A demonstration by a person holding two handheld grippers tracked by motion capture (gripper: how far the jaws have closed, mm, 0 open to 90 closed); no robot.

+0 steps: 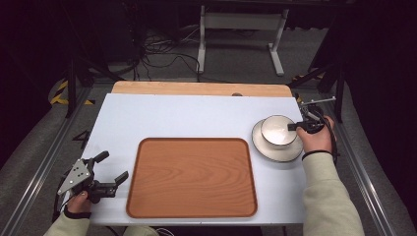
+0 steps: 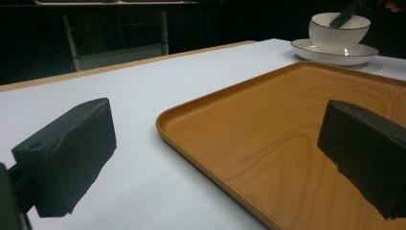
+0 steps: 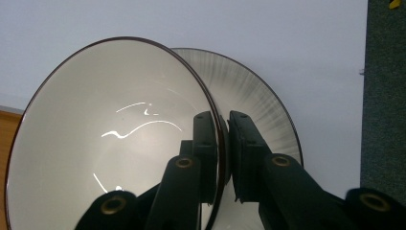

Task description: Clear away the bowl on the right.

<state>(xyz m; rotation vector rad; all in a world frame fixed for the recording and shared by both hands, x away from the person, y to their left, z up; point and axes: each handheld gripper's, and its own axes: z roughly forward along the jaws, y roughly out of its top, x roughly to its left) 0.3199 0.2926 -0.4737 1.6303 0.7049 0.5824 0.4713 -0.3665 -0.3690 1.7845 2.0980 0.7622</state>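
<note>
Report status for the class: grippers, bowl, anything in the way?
Right hand-held gripper shut on bowl rim, bowl sitting on plate. Left hand-held gripper open, beside tray. Nothing on the tray.

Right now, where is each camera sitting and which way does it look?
High view: above the person's side, looking forward and down on the white table; both sleeved forearms, left gripper, right gripper.
Left gripper view: low by the table's near left, facing across the brown wooden tray toward the white bowl on its white saucer; own two black jaws wide apart.
Right gripper view: on the right gripper, looking down at the bowl; jaws pinch its rim.
Shared: all three show the bowl.
</note>
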